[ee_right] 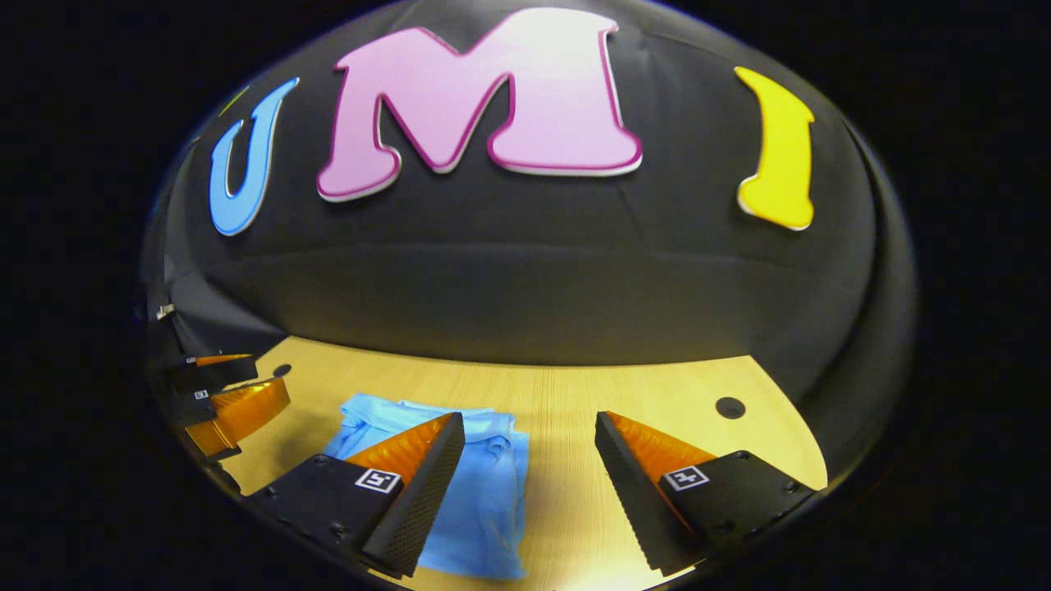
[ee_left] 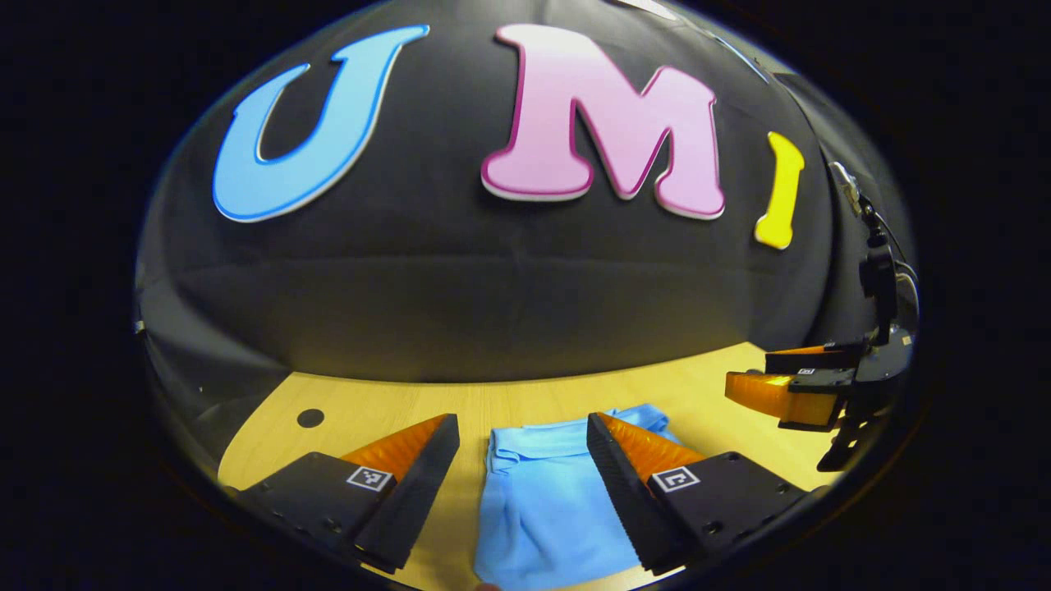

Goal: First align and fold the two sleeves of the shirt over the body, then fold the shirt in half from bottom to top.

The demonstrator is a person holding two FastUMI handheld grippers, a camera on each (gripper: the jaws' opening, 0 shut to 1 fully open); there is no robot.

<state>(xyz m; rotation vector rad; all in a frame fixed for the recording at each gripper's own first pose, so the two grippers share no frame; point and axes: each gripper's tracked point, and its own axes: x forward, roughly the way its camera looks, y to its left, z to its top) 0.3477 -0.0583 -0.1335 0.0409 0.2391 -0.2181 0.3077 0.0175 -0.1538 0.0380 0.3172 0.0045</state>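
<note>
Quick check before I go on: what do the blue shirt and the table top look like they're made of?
Shirt: soft matte fabric, probably a cotton-like knit; it creases and lies limp. Table: pale wood or wood-look laminate, smooth, faint straight grain lines; which one, I cannot tell.

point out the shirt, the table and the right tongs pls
shirt (ee_left: 546, 509), left gripper view: flat blue body panel between the fingers.
table (ee_right: 566, 419), right gripper view: bare wood beyond the shirt.
right tongs (ee_right: 530, 460), right gripper view: the open gap midway between the tips.
</note>
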